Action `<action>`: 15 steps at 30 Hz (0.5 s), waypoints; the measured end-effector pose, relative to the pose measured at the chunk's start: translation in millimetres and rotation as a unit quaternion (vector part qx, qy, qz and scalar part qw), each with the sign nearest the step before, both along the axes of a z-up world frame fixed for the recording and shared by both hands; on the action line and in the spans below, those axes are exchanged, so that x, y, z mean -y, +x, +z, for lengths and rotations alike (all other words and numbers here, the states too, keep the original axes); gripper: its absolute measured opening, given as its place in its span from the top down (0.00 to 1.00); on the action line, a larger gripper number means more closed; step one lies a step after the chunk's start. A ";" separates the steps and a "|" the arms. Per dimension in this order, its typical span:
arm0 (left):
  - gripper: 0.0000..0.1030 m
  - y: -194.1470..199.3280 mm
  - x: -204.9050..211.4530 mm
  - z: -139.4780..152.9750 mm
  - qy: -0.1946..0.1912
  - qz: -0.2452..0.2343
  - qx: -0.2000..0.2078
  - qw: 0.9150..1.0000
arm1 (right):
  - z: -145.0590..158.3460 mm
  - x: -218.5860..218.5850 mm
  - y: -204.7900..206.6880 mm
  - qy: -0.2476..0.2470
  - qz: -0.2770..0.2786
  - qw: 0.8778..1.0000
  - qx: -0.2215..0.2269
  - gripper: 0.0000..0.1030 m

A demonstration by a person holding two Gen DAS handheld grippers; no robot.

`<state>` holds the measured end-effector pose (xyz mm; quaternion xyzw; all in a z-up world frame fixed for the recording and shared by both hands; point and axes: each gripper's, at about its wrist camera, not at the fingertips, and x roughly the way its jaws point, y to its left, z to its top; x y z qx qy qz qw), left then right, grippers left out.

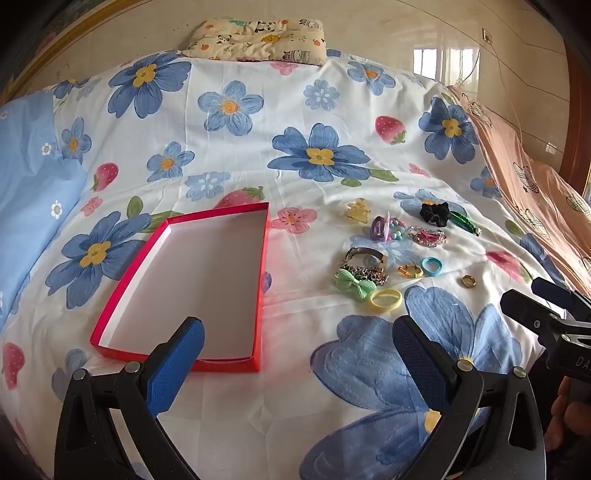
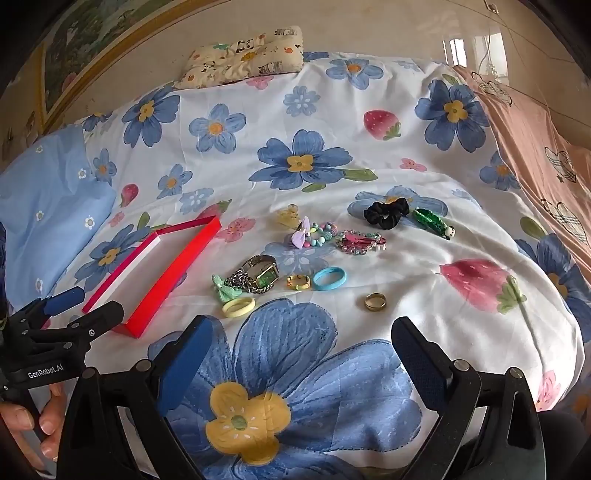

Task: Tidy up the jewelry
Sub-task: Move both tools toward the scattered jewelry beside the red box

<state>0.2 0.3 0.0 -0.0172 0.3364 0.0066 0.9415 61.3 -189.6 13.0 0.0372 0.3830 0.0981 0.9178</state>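
We see a home bedroom: a bed in floral sheets, a pillow at 12 o'clock.

A bed fills both views, spread with a white sheet printed in big blue flowers and strawberries. At twelve o'clock lies a small cartoon-print pillow against a glossy beige wall. A blue quilt sits at nine o'clock, a peach blanket at three. Window light reflects at one o'clock.

Red box (white inside); white bedsheet with blue flowers, pink strawberries; 1 yellow hair tie, 1 black scrunchie.
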 end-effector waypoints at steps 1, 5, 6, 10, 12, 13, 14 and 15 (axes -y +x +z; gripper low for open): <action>0.01 0.1 -0.6 -0.1 0.000 -0.001 0.000 1.000 | 0.0 -0.1 0.0 0.000 0.000 1.000 0.000 0.04; 0.01 0.5 -0.5 -0.3 -0.001 -0.001 0.000 1.000 | 0.3 -1.0 -0.3 0.001 0.001 1.000 0.000 0.04; 0.01 0.9 -0.5 -0.4 -0.001 -0.002 0.000 1.000 | 0.3 -1.5 -0.2 0.001 0.001 1.000 0.000 0.04; 0.01 2.7 -0.3 -1.5 -0.001 -0.003 0.000 1.000 | 0.0 -1.7 0.0 0.001 0.001 1.000 -0.001 0.04; 0.01 0.3 0.0 -0.2 -0.001 0.000 0.000 1.000 | -0.3 -1.2 -0.1 0.001 0.001 1.000 0.000 0.04; 0.01 0.6 -0.4 -0.3 -0.002 0.000 -0.001 1.000 | 0.1 -1.8 -0.8 0.001 0.001 1.000 0.000 0.04; 0.01 0.9 -0.7 -0.4 -0.002 0.000 -0.001 1.000 | 0.9 -2.9 -1.3 0.001 0.002 1.000 0.000 0.04; 0.01 -0.1 0.8 -0.3 -0.001 0.000 0.000 1.000 | 1.2 -3.7 -1.2 0.001 0.002 1.000 0.000 0.04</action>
